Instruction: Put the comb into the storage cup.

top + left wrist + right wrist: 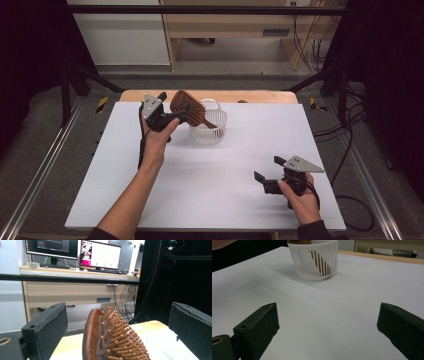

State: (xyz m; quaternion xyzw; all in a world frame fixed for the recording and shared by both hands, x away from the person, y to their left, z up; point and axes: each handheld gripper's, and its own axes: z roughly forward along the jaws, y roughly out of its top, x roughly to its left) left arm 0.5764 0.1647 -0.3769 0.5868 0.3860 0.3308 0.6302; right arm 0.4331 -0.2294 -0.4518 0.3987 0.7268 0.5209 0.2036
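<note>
- While my left gripper (pixel 181 113) hangs near the far edge of the table (pixel 210 180), its jaws stand spread on either side of the wooden paddle hairbrush (pixel 188 108); in the left gripper view the brush head (pixel 110 340) sits between them with clear gaps on both sides, so I am not pinching it.
- The hairbrush stands tilted in the white slotted plastic basket (pixel 208 131), handle down inside it, head poking out over the rim toward my left gripper. Through the slots in the right gripper view I can see the handle leaning across the basket (pixel 314 265).
- My right gripper (pixel 267 172) rests low by the table's near right corner, jaws spread wide over bare white surface, holding nothing.
- I judge the brush to be stiff, light and hard, its wood smooth enough to slide under the pads.
- The pegs look like a poor seat for a jaw; I would close across the solid rim of the head, or lower on the neck.
- The basket seems light and may tip or lift with the brush.
</note>
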